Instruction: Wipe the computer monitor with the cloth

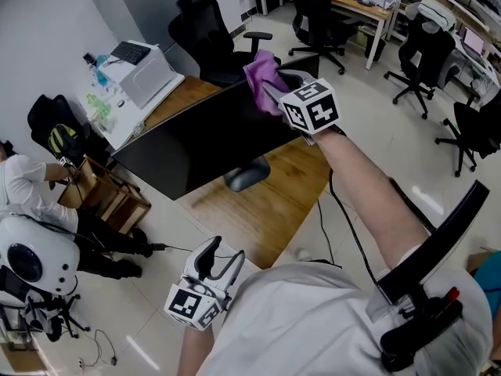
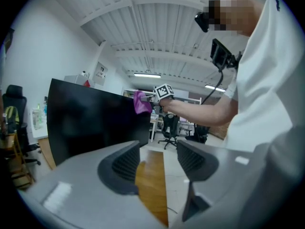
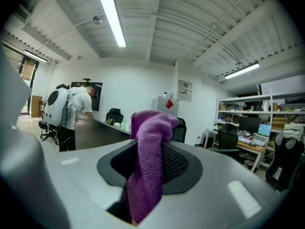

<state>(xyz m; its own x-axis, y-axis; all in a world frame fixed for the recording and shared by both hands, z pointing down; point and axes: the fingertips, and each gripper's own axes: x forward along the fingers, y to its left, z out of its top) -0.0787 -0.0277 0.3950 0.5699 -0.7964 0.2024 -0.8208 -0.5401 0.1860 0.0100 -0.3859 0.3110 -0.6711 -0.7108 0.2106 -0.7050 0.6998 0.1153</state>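
The black monitor (image 1: 211,135) stands on a wooden desk (image 1: 266,210), its dark screen facing me. My right gripper (image 1: 275,86) is shut on a purple cloth (image 1: 263,75) and holds it at the monitor's upper far corner. In the right gripper view the cloth (image 3: 148,171) hangs pinched between the jaws, with the monitor's top edge (image 3: 95,130) running off to the left. My left gripper (image 1: 220,255) hangs low by my body, open and empty. Past its jaws, the left gripper view takes in the monitor (image 2: 95,123), the cloth (image 2: 141,102) and the right gripper (image 2: 153,97).
A black office chair (image 1: 207,34) stands behind the monitor, and a white printer (image 1: 145,73) sits on a side table. A person (image 1: 31,182) bends over boxes at the left, near a white backpack-like device (image 1: 31,261). More chairs and desks fill the far right.
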